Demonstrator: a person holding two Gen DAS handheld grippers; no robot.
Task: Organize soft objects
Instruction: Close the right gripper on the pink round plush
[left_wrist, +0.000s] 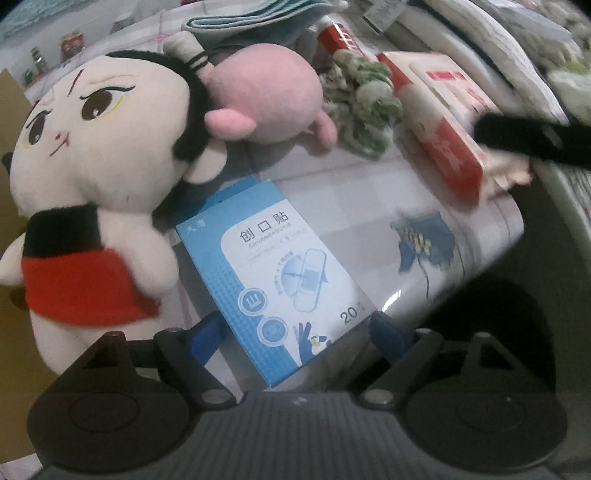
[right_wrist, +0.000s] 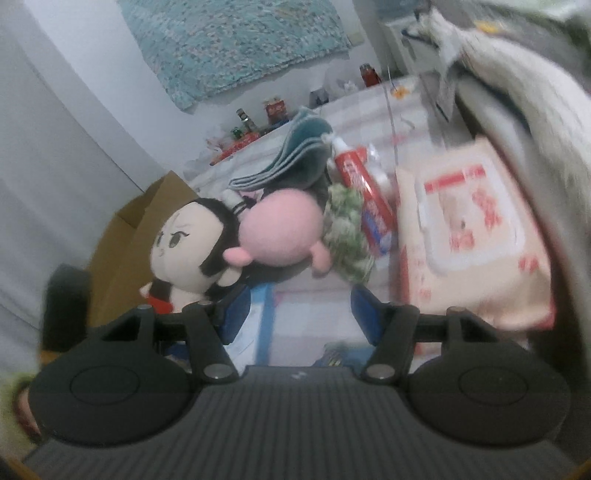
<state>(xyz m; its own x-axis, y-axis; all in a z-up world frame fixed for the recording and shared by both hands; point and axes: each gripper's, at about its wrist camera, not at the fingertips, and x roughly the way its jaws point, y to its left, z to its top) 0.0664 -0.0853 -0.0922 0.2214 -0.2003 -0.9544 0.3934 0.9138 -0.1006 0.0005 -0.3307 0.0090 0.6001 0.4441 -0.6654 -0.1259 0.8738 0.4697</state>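
A big-headed doll plush (left_wrist: 92, 177) with black hair and a red top lies at the left, and a pink plush (left_wrist: 266, 99) rests against its head. Beside that is a green-and-white knitted piece (left_wrist: 364, 107). A blue plaster box (left_wrist: 280, 280) lies flat on the flowered sheet. My left gripper (left_wrist: 297, 330) points down at it, open, its blue fingertips (left_wrist: 208, 330) at the box's near edges. My right gripper (right_wrist: 301, 314) hangs open and empty above the sheet, facing the doll plush (right_wrist: 184, 240) and pink plush (right_wrist: 280, 229).
A red-and-white wipes pack (right_wrist: 469, 229) lies at the right, with a red toothpaste tube (right_wrist: 364, 192) and folded teal towels (right_wrist: 295, 155) behind the plushes. A brown cardboard box (right_wrist: 147, 221) stands left of the doll. A blurred dark shape (left_wrist: 528, 140) crosses the wipes pack.
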